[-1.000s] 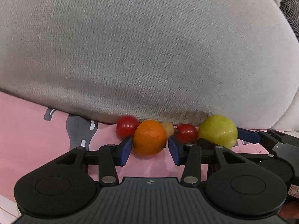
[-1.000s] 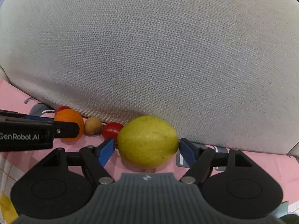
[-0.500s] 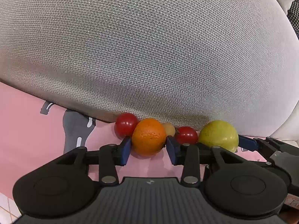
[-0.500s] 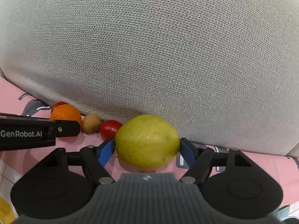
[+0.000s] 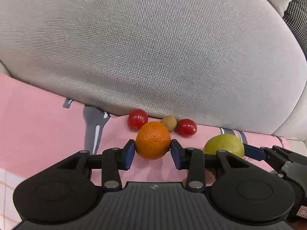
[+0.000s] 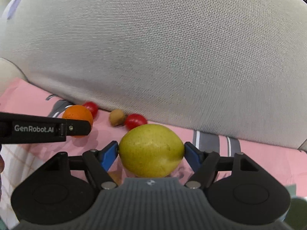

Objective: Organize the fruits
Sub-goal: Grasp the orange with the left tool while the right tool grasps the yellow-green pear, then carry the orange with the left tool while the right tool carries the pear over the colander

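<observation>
Pink cloth (image 5: pixel 38 118) with grey shapes printed on it covers the soft place where the fruit sits, and a big grey cushion (image 5: pixel 153 48) stands right behind it.

The left tongs (image 5: pixel 152 152) have just been closing, and now their blue pads press on both sides of the orange (image 5: pixel 153 140). The orange is held between them, a little in front of the small fruits.

Behind the orange, close against the foot of the cushion, sit three little things in a row. One red tomato (image 5: pixel 137 119) is on the left. A small brown fruit (image 5: pixel 168 122) is in the middle, partly hidden by the orange. Another red tomato (image 5: pixel 186 127) is on the right, touching the brown fruit.

The right tongs (image 6: pixel 151 151) stand wider apart. Their blue pads press on the two ends of the yellow-green lemon (image 6: pixel 151 150), so it is held too. The lemon lies sideways between the pads, in front of the second tomato.

From the right wrist view, the black arm of the left tongs crosses in front of the orange. It has white letters on it.
</observation>
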Available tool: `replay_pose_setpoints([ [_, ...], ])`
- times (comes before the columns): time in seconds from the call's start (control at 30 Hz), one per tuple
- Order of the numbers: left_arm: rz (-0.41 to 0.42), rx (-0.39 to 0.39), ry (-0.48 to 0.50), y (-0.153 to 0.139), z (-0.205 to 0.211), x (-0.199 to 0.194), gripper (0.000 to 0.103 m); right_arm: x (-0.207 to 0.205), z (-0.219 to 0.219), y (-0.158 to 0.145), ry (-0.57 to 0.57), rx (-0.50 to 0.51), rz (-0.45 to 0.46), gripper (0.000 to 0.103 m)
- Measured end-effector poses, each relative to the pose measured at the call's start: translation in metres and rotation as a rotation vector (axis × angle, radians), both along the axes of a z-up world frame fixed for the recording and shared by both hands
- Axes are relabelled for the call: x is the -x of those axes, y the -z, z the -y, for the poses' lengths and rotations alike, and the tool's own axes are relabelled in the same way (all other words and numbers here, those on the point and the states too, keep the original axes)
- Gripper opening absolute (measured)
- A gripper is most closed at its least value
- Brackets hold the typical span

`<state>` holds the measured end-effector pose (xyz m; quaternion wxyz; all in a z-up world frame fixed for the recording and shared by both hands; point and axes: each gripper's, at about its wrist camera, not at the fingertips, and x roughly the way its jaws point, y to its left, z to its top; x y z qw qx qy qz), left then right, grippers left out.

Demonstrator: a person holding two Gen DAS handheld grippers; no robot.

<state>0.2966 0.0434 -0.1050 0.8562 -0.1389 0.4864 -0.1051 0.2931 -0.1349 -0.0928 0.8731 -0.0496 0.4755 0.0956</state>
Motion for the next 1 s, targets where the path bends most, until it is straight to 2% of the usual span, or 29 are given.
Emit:
replay_pose_setpoints([
  [0.37, 0.026, 0.003, 0.007, -0.044, 0.012, 0.048, 0.045, 0.053, 0.004, -0.046, -0.029, -0.06, 0.066, 0.071],
  [0.63, 0.04, -0.005, 0.035, -0.068, 0.028, 0.084, 0.045, 0.097, 0.02, -0.061, -0.033, -0.084, 0.098, 0.071],
  [1.0, 0.068, -0.025, 0.14, -0.088, 0.074, 0.121, 0.045, 0.147, 0.06, -0.072, 0.032, -0.106, 0.112, 0.071],
])
